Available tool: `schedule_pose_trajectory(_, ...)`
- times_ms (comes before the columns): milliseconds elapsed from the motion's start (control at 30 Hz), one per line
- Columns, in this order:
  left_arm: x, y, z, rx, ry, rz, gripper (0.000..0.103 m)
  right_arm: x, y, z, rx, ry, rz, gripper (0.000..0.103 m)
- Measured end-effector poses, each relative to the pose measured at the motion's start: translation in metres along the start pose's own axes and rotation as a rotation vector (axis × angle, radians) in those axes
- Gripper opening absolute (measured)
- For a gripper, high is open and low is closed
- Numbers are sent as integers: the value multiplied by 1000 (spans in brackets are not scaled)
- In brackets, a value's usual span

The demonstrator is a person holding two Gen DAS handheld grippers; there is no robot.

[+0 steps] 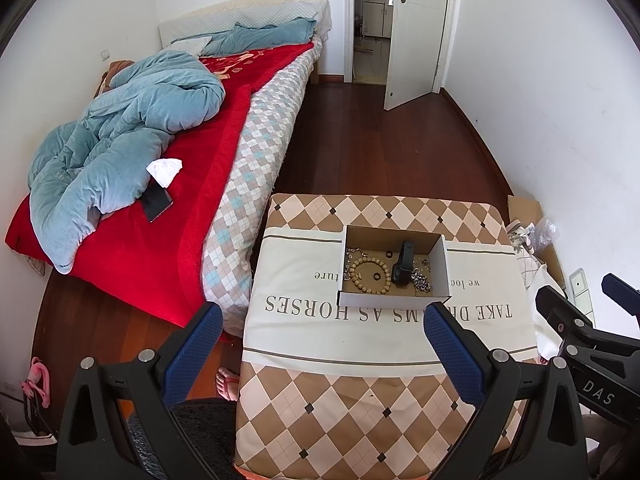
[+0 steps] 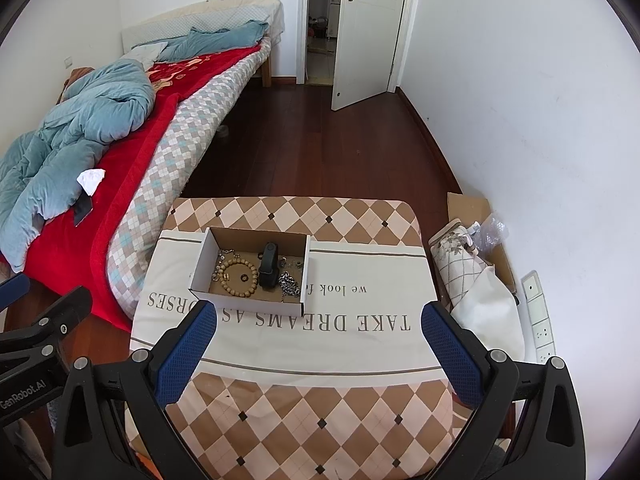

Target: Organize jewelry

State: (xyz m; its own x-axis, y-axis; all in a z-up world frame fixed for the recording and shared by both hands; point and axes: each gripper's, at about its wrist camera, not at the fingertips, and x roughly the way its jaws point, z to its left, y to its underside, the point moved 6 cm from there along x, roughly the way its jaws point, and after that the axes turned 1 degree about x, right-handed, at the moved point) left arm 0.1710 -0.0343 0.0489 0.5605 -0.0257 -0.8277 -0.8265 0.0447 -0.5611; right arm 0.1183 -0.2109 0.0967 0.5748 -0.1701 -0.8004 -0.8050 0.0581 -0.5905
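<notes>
We hold both tools (image 1: 323, 338) (image 2: 319, 338) apart, empty, low in frame; next we reach for the box (image 2: 248, 300) of jewelry.

Cloth (image 2: 360, 344): "TAKE DREAMS AS HORSES" (upside down); left gripper (image 2: 24, 280): "GenRobot.AI".

White walls (image 2: 500, 80), wood floor (image 2: 320, 140), bed (image 1: 180, 208) left, door (image 2: 370, 32) ajar.

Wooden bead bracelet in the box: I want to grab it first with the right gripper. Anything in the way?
Nothing visible blocks it. The right gripper hangs open above bare cloth, short of the box. The bead bracelet lies flat inside, beyond the low front wall, with the black wristband standing beside it.
</notes>
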Motion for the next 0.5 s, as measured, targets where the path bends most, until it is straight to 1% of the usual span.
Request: schedule_pose_trajectory(500, -2, -1, 0, 14, 0, -6, 102, 1, -1, -1, 0, 2, 2, 103)
